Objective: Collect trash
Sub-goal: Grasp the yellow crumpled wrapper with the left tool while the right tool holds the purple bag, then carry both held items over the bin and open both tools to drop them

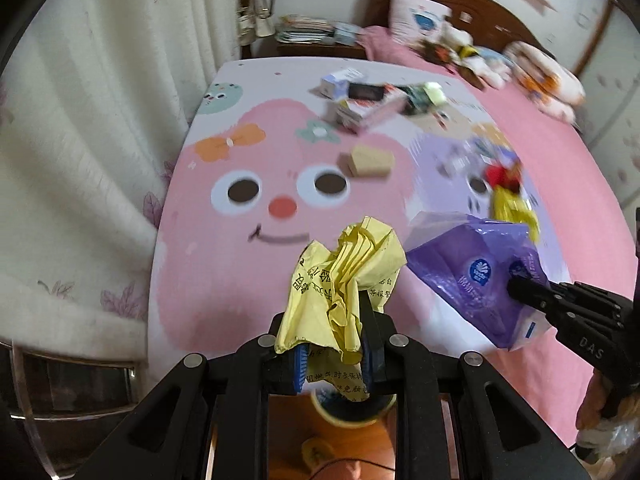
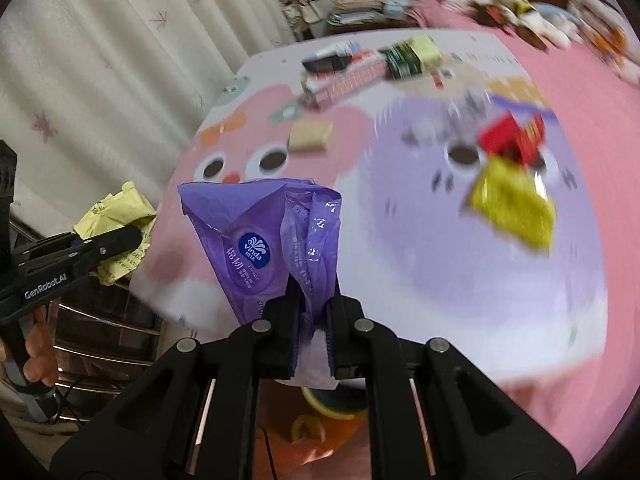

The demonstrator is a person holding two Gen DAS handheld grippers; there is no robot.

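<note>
The left gripper is clamped on a crumpled yellow paper, held up at the near edge of the cartoon mat that covers the bed. Just right of it, the right gripper pinches an empty purple tissue wrapper, also above the mat's near edge. Below that edge, between the gripper fingers, a round yellow-rimmed bin shows on the floor. Farther up the mat lie a tan box at its middle, a blurred red-and-yellow wrapper toward its right, and a cluster of small cartons near its far edge.
</note>
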